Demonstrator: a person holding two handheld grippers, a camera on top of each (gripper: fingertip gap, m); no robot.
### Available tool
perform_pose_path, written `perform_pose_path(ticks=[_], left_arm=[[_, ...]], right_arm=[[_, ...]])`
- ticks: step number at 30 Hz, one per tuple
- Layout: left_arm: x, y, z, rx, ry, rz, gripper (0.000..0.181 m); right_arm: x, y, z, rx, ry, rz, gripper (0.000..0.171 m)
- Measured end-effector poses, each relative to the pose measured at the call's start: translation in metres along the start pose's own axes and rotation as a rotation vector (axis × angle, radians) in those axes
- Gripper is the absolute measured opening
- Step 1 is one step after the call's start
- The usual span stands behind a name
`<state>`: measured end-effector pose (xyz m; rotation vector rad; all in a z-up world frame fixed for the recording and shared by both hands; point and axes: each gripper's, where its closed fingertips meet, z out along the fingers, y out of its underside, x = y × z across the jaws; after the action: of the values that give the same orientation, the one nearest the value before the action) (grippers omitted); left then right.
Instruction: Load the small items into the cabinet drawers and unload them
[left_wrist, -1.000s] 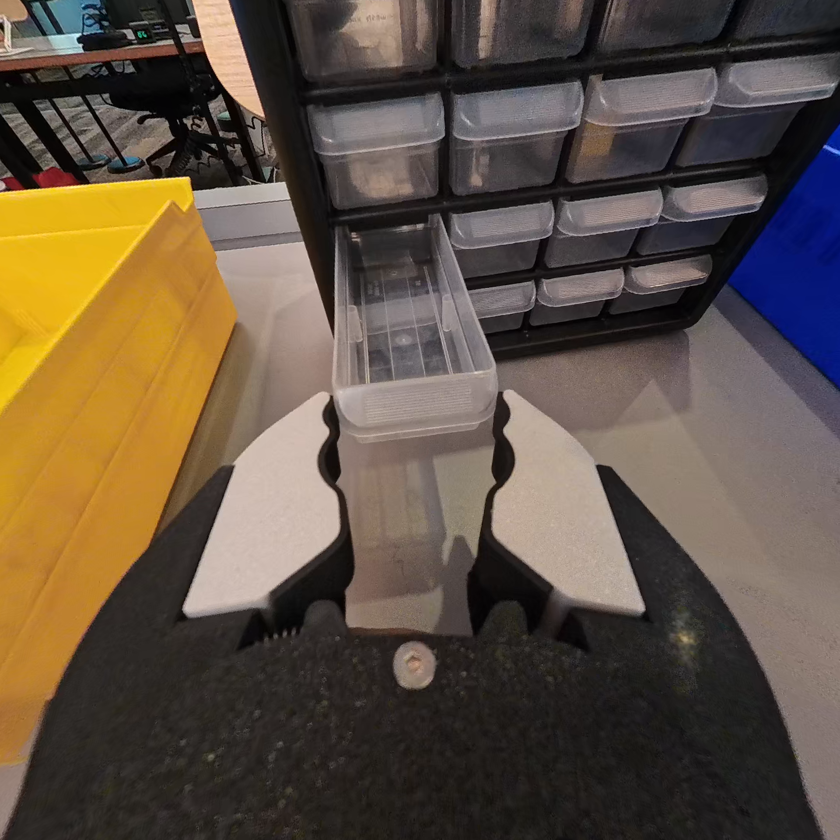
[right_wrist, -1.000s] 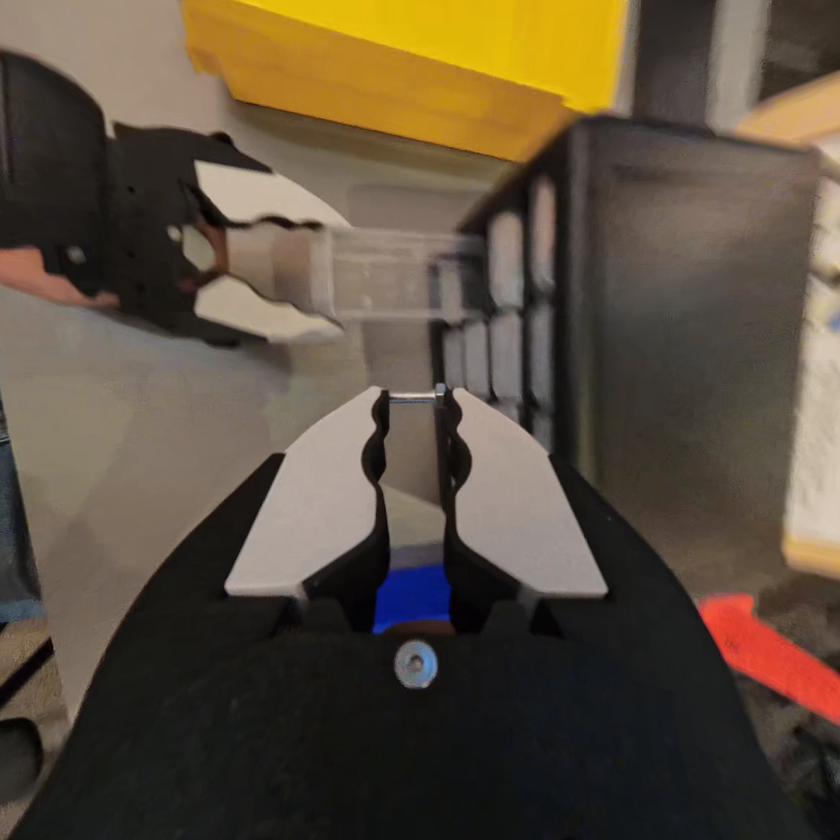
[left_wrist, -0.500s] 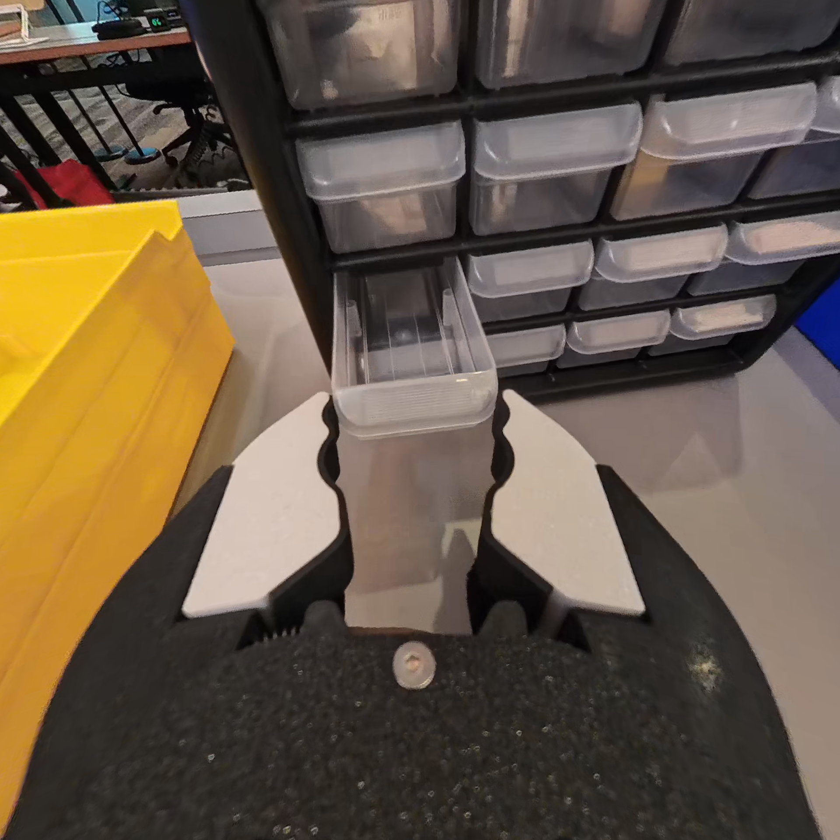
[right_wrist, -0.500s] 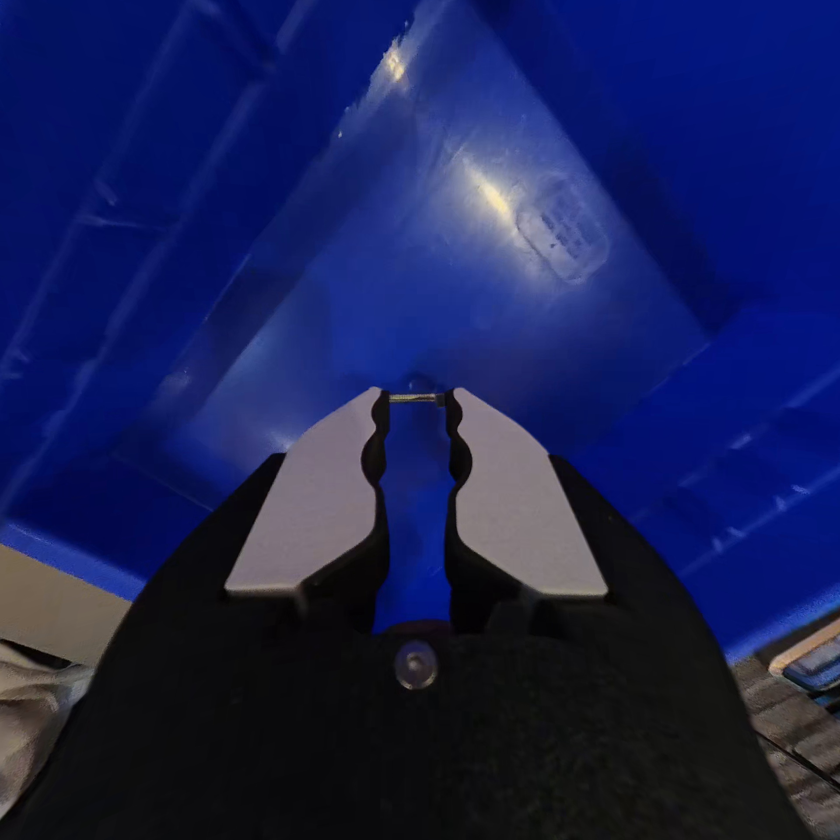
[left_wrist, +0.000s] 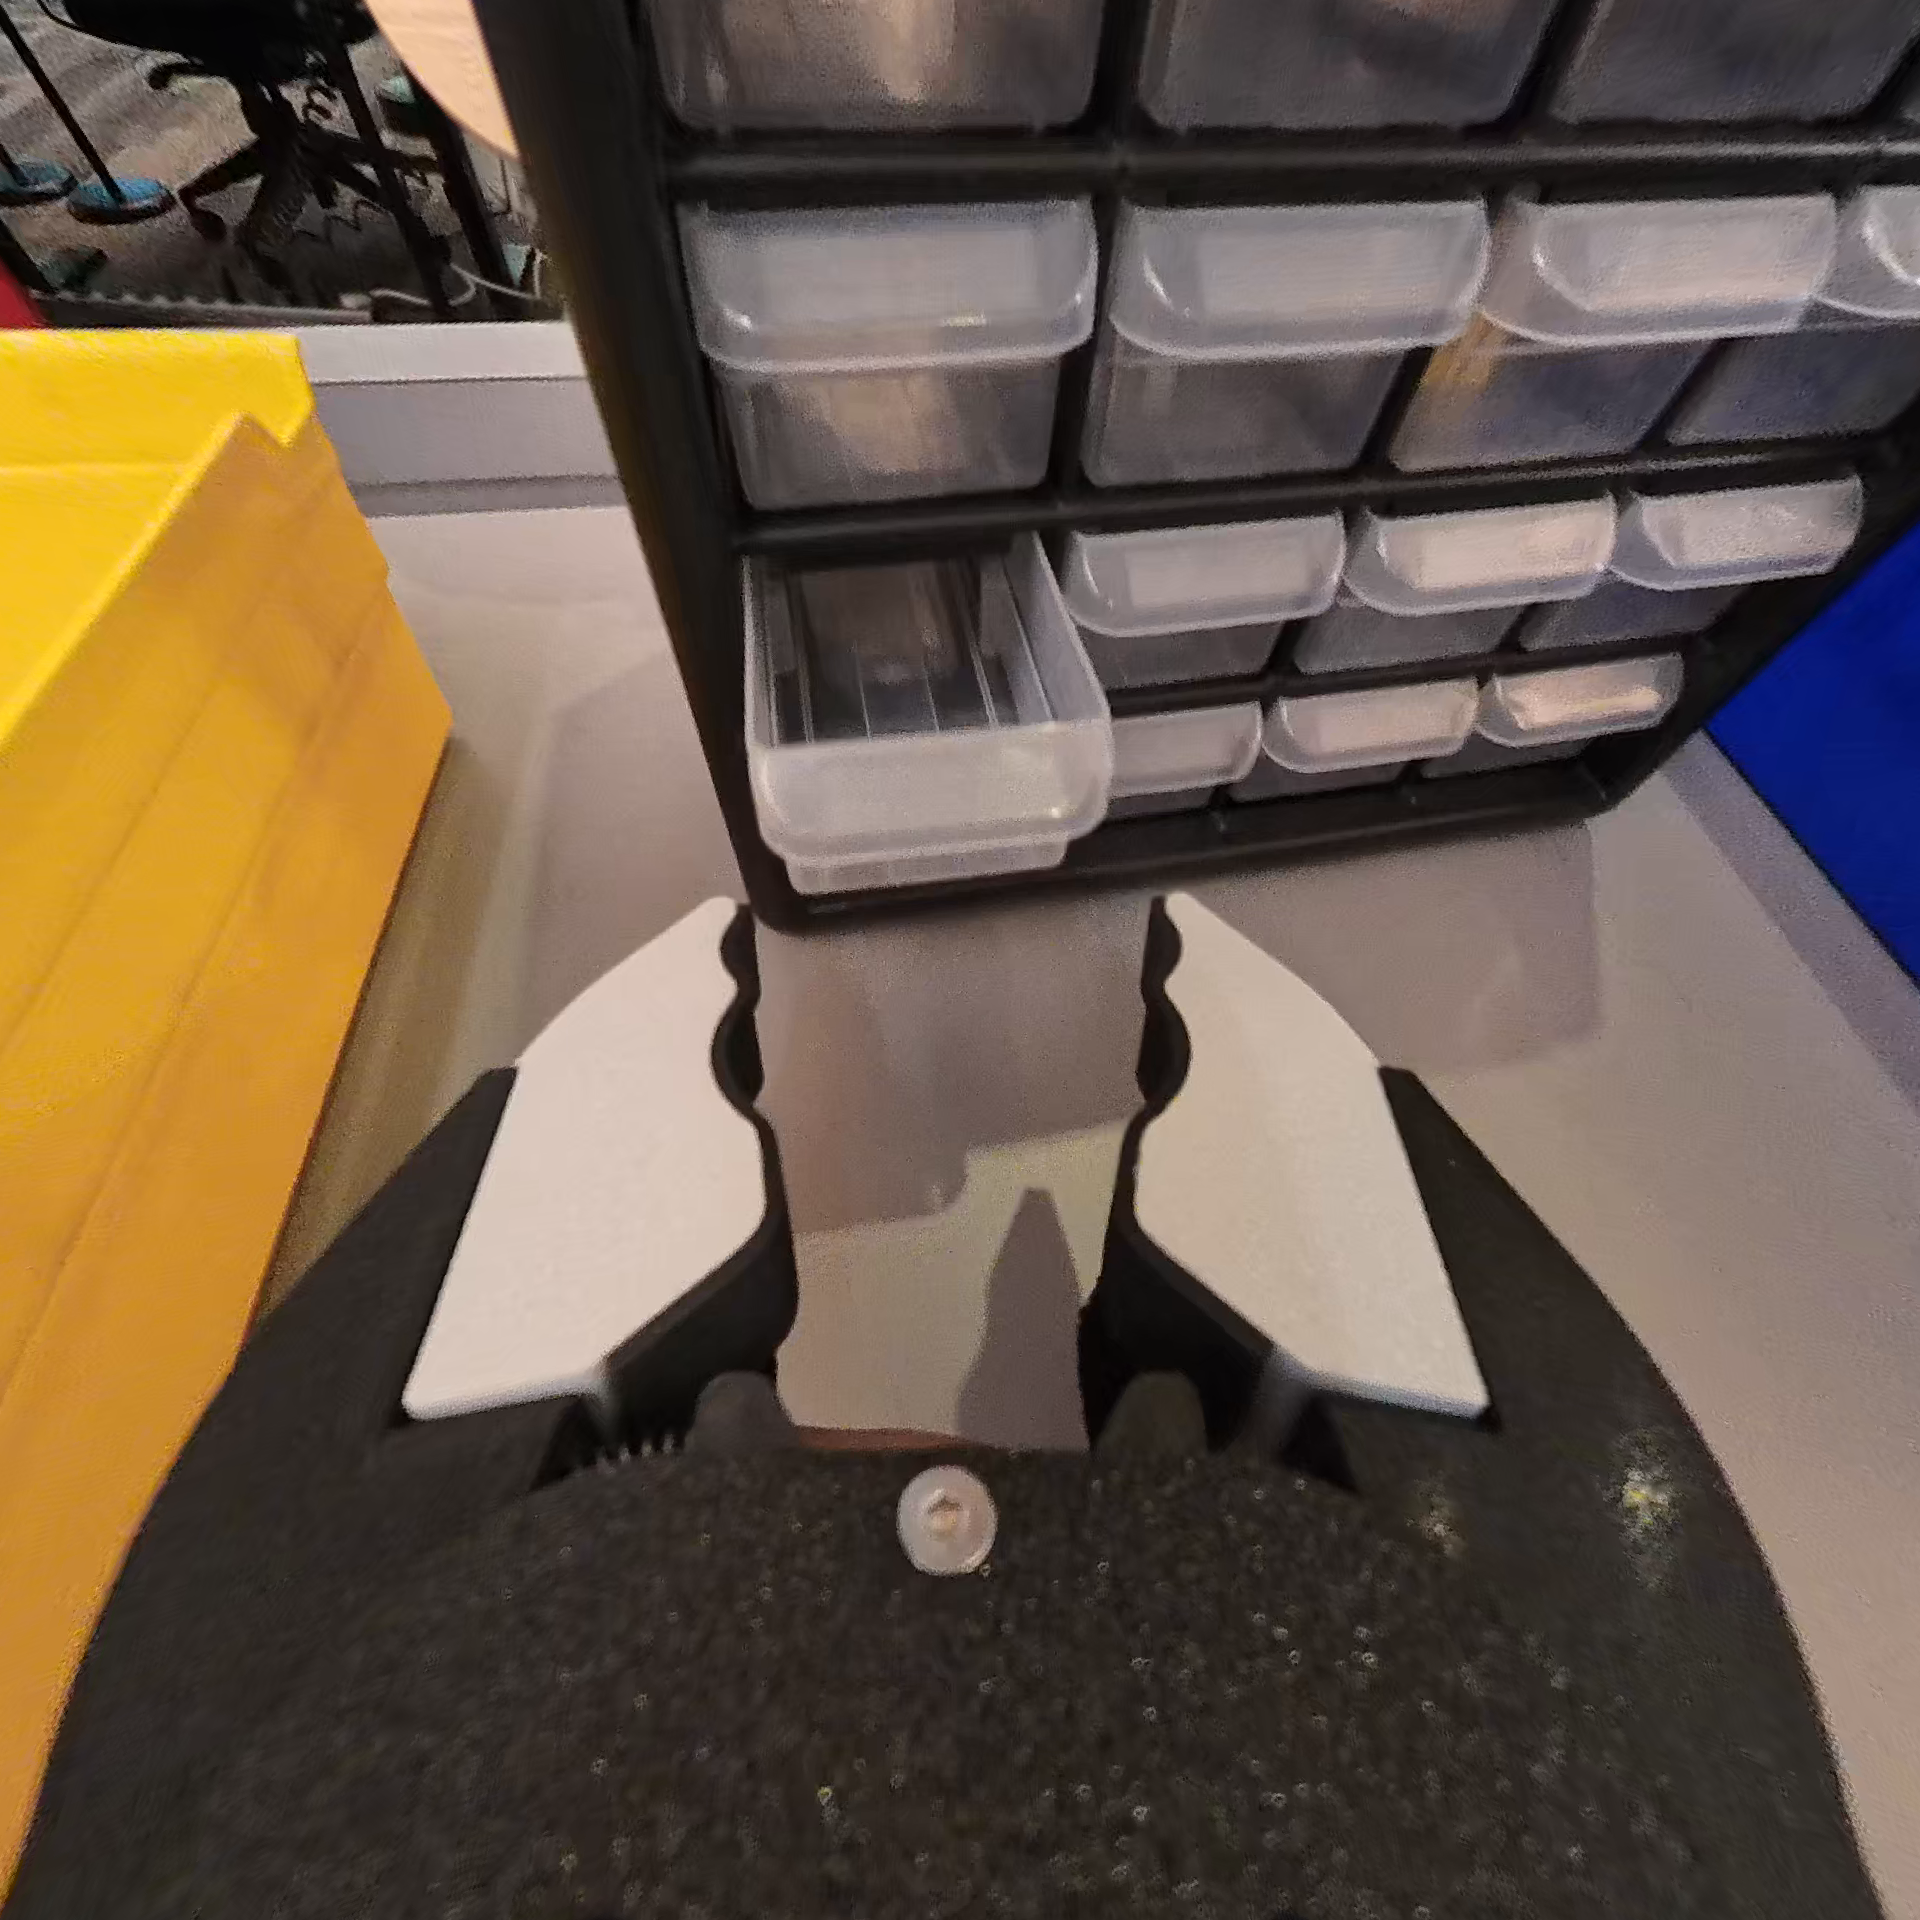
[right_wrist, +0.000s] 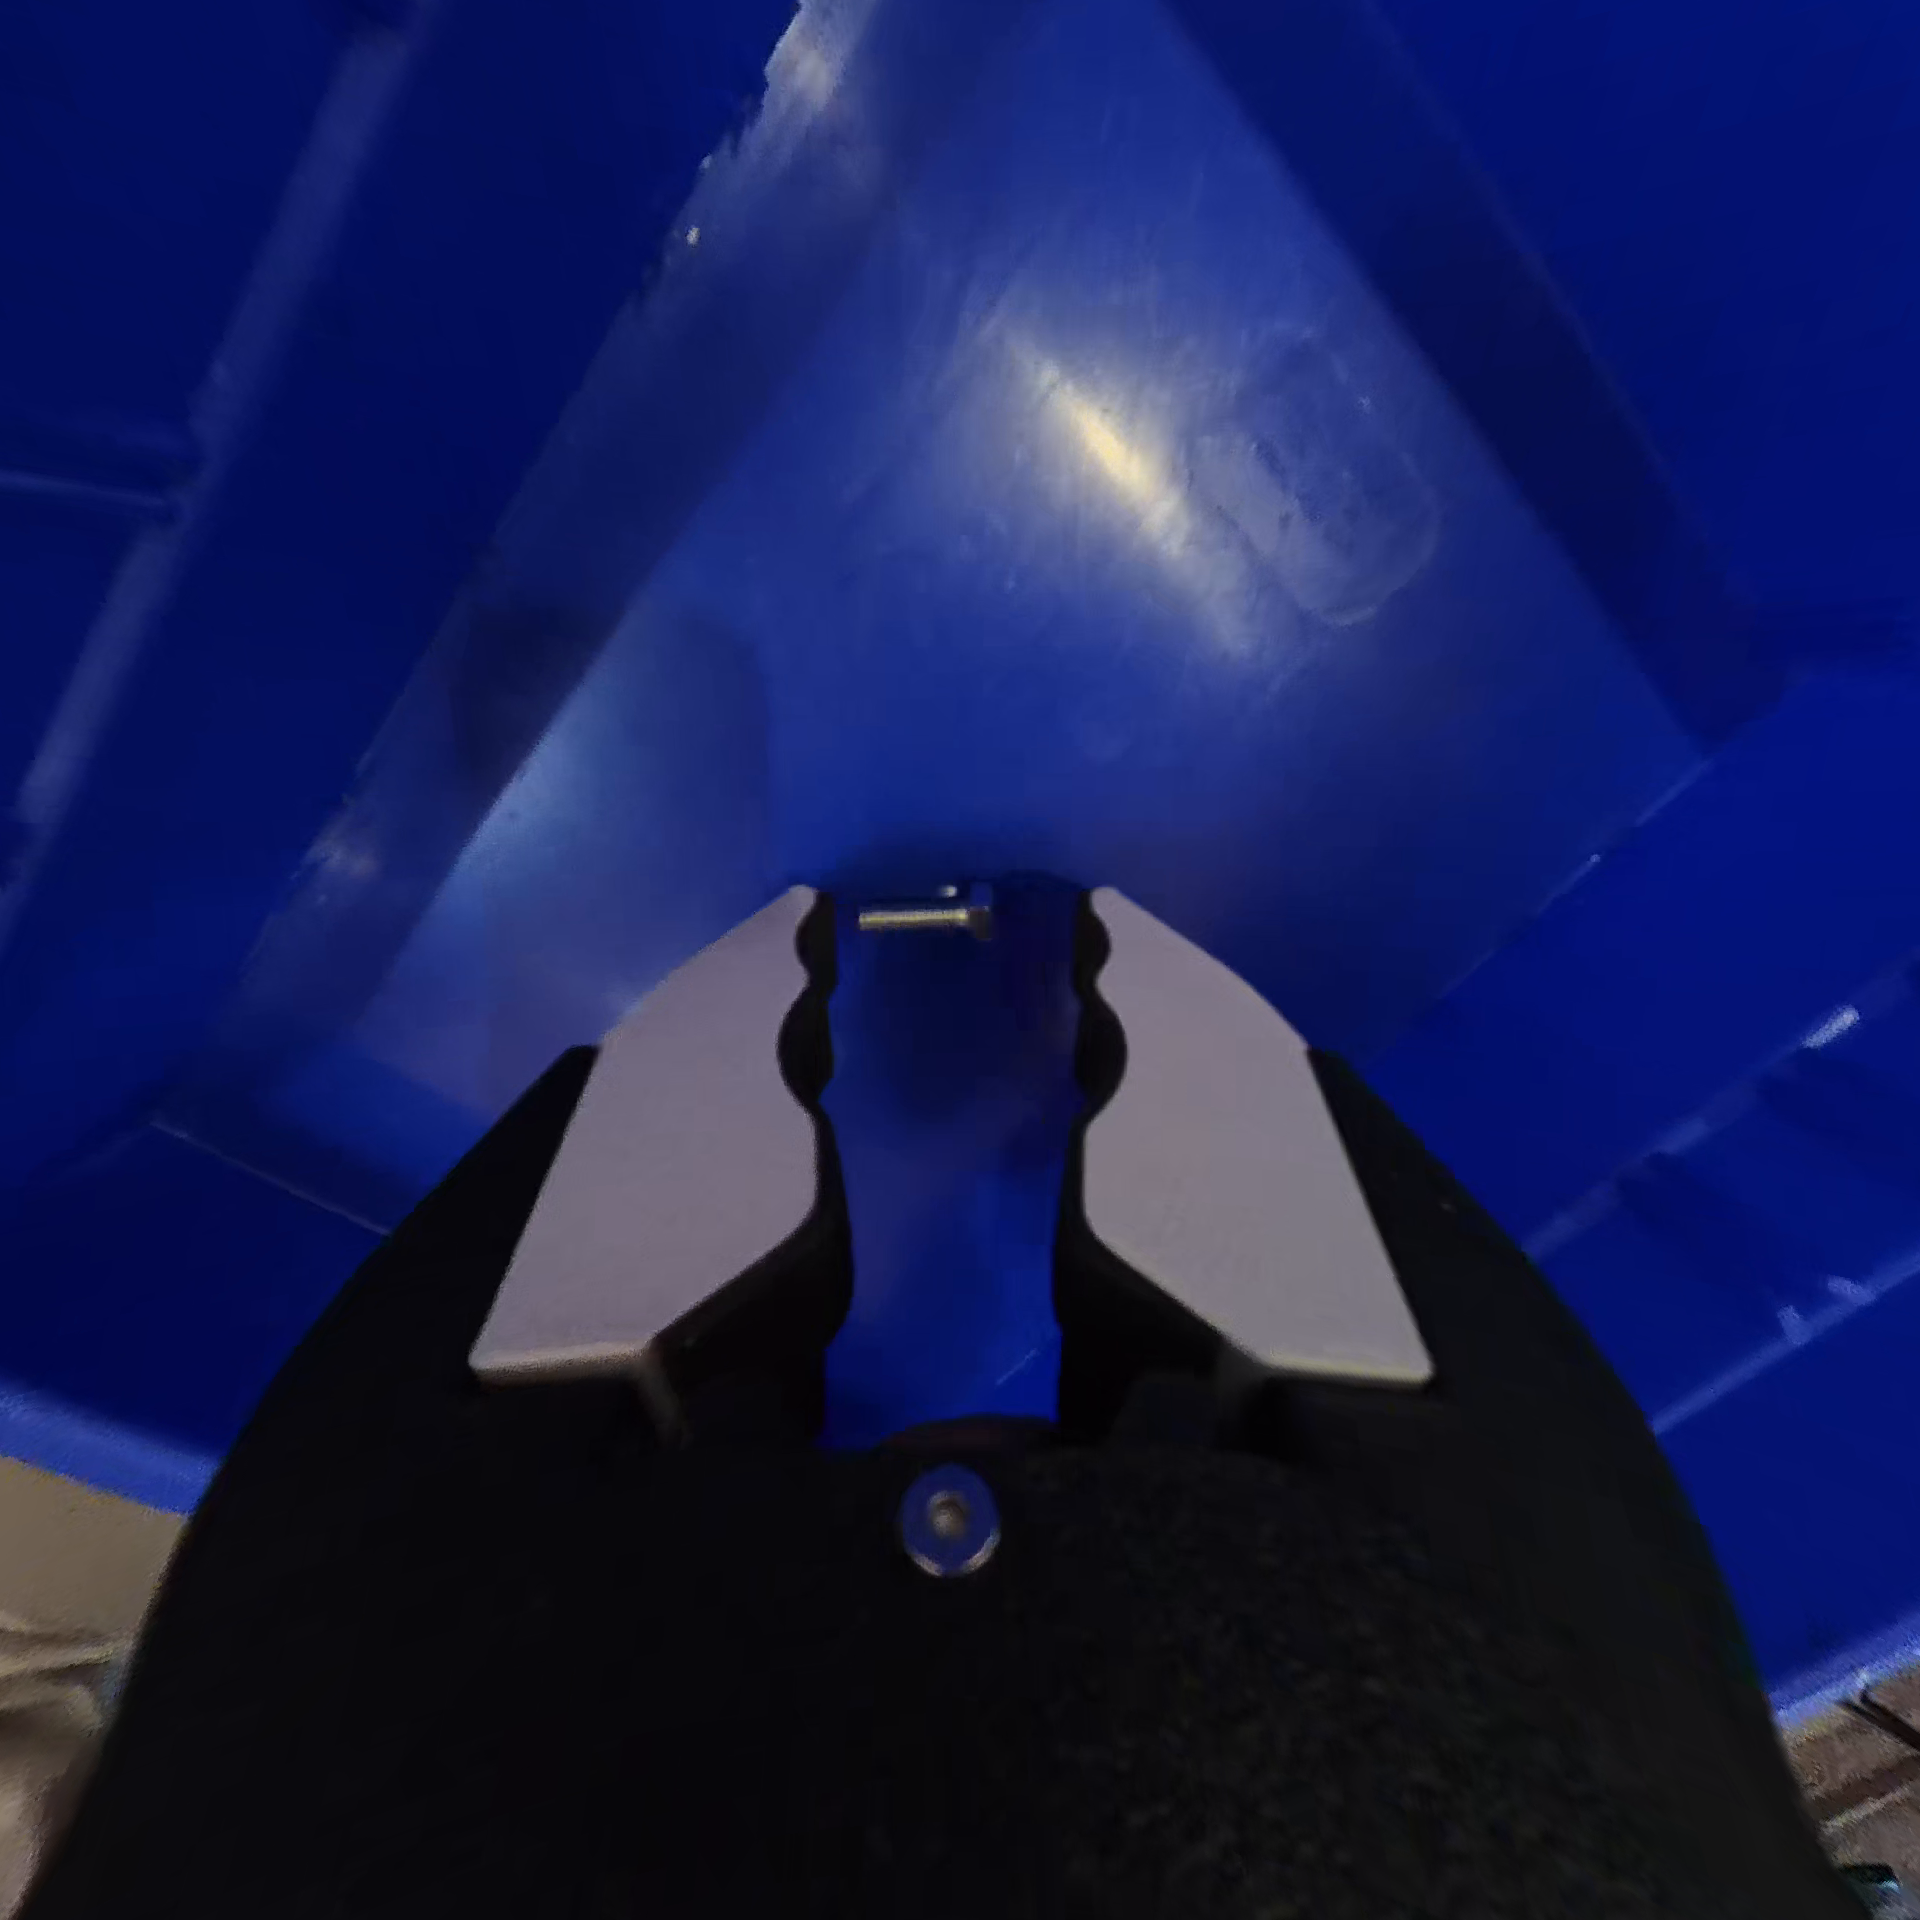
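Left hand-held gripper (left_wrist: 948, 914) spread, empty, just before half-open clear drawer (left_wrist: 925, 727) of black cabinet (left_wrist: 665, 540) on tabletop (left_wrist: 1558, 1091). Right hand-held gripper (right_wrist: 951, 902) spread inside blue bin (right_wrist: 1143, 468); small bolt (right_wrist: 923, 920) between tips, long axis crosswise, head right, no longer pinched.

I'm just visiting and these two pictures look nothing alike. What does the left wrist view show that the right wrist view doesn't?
Only the left wrist view shows the black cabinet of clear plastic drawers, one clear drawer partly pulled out, the yellow plastic bin, the grey tabletop and the open left gripper.

Only the right wrist view shows the small metal bolt between the open right gripper tips.

Both show the blue plastic bin, seen at the left view's right edge.
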<state>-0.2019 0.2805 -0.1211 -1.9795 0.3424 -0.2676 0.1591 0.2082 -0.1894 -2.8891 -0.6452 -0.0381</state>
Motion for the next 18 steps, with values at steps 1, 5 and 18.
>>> perform_pose_path(ticks=[1,5,18], left_arm=[[0.001,0.003,-0.005,-0.002,0.009,-0.001,0.07],[0.014,0.0,-0.028,0.059,0.091,-0.036,0.048],[0.015,-0.025,0.028,0.065,0.079,0.033,0.048]], right_arm=[[0.0,0.001,-0.002,0.011,0.01,0.006,0.048],[-0.008,-0.011,-0.043,0.253,0.096,0.028,0.053],[-0.22,0.026,-0.147,1.081,-0.072,-0.075,0.042]])
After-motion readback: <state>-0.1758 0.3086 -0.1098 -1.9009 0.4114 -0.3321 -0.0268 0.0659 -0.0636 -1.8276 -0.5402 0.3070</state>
